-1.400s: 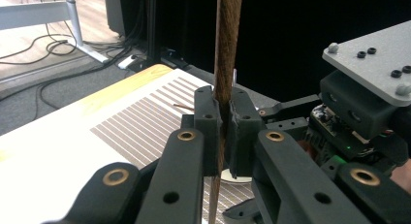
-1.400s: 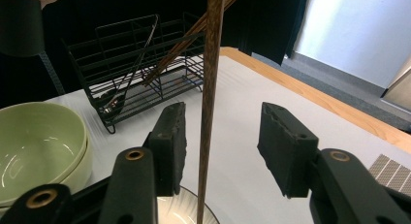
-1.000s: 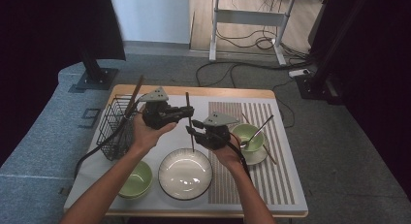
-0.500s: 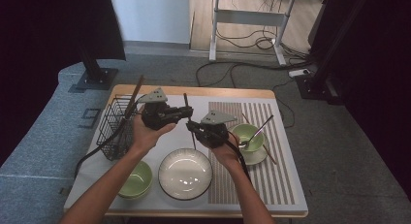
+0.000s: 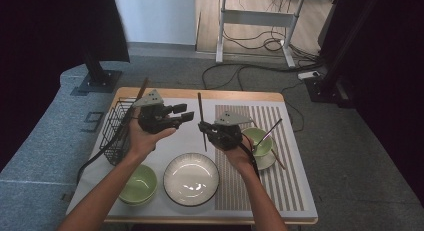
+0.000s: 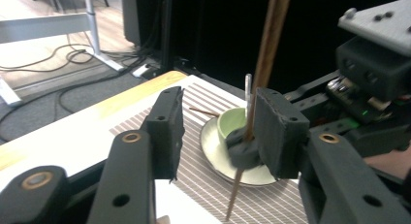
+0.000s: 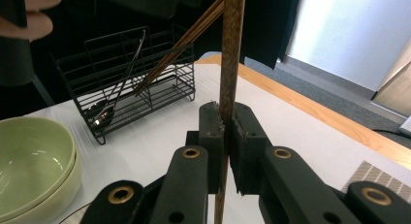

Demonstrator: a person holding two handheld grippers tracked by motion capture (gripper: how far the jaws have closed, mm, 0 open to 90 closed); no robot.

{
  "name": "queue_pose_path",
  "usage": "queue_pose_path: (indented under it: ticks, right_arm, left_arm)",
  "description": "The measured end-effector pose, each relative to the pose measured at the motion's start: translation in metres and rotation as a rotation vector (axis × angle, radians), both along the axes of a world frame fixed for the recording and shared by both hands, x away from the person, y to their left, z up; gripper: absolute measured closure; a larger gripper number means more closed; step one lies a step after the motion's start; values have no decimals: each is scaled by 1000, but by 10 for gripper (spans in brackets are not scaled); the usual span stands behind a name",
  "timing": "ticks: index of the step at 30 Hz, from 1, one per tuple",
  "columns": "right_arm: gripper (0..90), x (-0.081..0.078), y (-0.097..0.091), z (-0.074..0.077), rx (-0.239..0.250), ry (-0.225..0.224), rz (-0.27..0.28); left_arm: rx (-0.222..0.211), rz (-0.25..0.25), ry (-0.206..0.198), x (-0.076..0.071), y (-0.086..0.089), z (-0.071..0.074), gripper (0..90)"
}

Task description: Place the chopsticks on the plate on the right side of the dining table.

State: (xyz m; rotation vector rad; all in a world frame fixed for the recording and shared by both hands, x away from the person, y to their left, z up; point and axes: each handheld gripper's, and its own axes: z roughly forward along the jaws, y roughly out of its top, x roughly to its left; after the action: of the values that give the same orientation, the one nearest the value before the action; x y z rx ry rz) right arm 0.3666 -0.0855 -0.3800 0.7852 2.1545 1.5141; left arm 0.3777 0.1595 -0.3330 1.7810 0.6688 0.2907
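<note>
Right tool (image 7: 225,136) clamps chopstick (image 7: 231,49); left tool (image 6: 218,127) just opened, empty.

Two bare forearms with no sleeves, each hand carrying a black two-jaw gripper. The left gripper (image 5: 181,117) and the right gripper (image 5: 204,127) each have a chunky black body topped by a grey three-cornered plate. A black cable trails from each. Up close, the jaws are matte black blocks on flat black link arms, pinned with brass-coloured rivets and small dark screw holes. A small green light glows on the right gripper's body.
</note>
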Motion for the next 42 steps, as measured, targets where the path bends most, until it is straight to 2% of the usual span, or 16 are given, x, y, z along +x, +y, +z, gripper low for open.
queue_pose_path:
  ticks: [6,12,26,31,33,42]
  right_arm:
    - [845,1,-6,6,10,-4,-19]
    - [844,3,-8,19,32,-18,-29]
    - [844,4,-5,38,65,-39,-35]
    - [844,5,-2,42,69,-42,-33]
    - [844,6,0,42,69,-39,-31]
    - [844,7,6,45,81,-40,-20]
  left_arm:
    - [2,2,3,0,5,-5,509]
    - [14,-3,15,0,7,-12,477]
    - [54,-14,32,2,1,-28,446]
    - [55,-16,41,3,0,-32,445]
    - [77,-18,43,5,-1,-35,444]
    - [103,-34,56,7,-8,-42,441]
